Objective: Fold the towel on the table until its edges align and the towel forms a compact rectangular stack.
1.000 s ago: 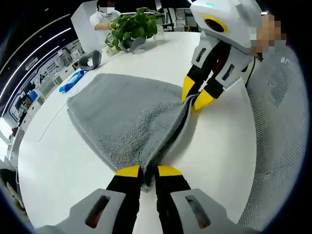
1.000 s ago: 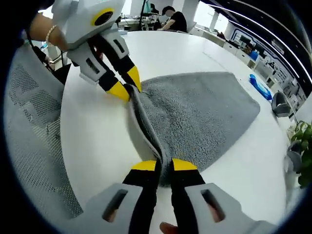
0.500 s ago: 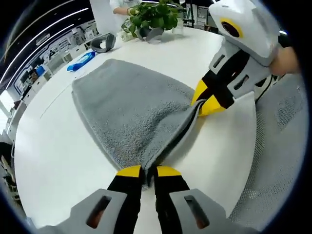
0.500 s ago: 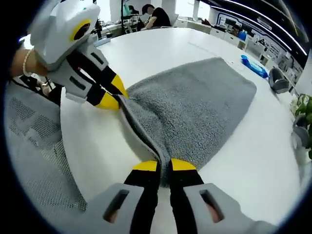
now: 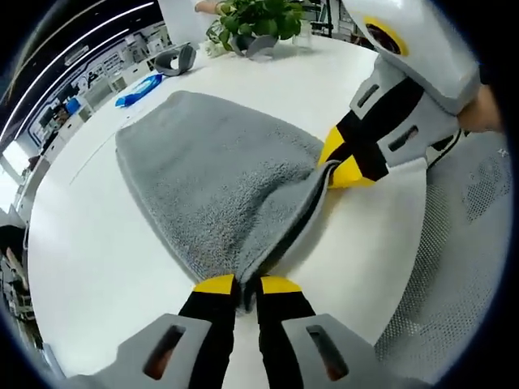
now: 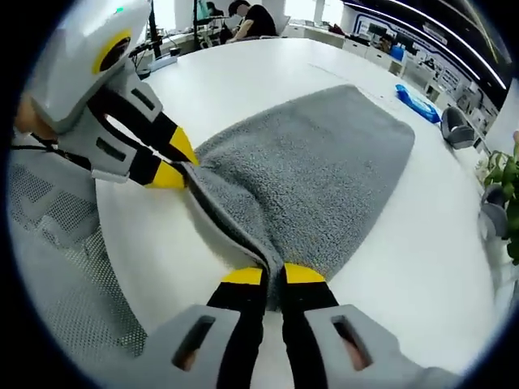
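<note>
A grey towel [image 5: 211,174] [image 6: 316,174] lies on the white table [image 5: 97,259] [image 6: 422,243], folded double, its near edge raised off the surface. My left gripper [image 5: 238,285] is shut on one near corner of the towel. The right gripper [image 5: 334,166] enters the left gripper view from the right, clamped on the other corner. In the right gripper view my right gripper [image 6: 272,275] is shut on its corner, and the left gripper [image 6: 177,162] holds the far corner at the left. The towel edge stretches taut between the two grippers.
A potted plant [image 5: 258,16] stands at the far end of the table, with a grey device [image 5: 177,58] [image 6: 456,126] and a blue object [image 5: 139,89] [image 6: 418,104] beside it. A mesh chair [image 5: 454,267] [image 6: 57,275] sits at the table's near edge. A person [image 6: 253,18] sits at a far desk.
Both grippers have kept their hold on the towel corners. Both views have shifted slightly, and the towel appears a little flatter and wider.
</note>
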A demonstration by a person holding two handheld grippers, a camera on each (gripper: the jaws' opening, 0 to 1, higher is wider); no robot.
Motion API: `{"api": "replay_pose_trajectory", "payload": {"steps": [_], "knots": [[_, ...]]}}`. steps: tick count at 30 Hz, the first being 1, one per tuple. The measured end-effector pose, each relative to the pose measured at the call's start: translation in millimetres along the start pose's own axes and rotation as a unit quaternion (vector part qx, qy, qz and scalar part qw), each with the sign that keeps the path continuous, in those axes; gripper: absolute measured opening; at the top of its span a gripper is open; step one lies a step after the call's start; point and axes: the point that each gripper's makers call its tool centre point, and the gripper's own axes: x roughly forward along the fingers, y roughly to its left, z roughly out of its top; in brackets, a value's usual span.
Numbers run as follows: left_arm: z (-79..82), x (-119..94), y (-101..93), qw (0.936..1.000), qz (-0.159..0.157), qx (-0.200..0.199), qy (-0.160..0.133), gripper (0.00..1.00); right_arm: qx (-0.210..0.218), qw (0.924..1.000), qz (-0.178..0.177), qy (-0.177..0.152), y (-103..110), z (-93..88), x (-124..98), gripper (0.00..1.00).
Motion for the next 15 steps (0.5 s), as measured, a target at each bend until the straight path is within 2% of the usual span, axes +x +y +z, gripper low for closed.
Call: {"api": "replay_pose_trajectory", "payload": {"steps": [8, 10, 15], "knots": [[-7.8, -7.4, -13.3, 0.9993, 0.024, 0.010, -0.028, 0.09, -0.014, 0.9999, -0.007, 0.001, 10.4, -9.8, -5.8, 0.04], [-7.7, -8.3, -15.7, 0.9993, 0.024, 0.020, -0.023, 0.09, -0.017, 0.9998, -0.008, 0.003, 12.8, -11.9, -6.9, 0.04], [-9.8, -9.6, -17.2, 0.9996, 0.019, 0.016, -0.012, 0.09, -0.023, 0.9997, -0.006, 0.002, 16.0, -14.5, -9.9, 0.04]]}}
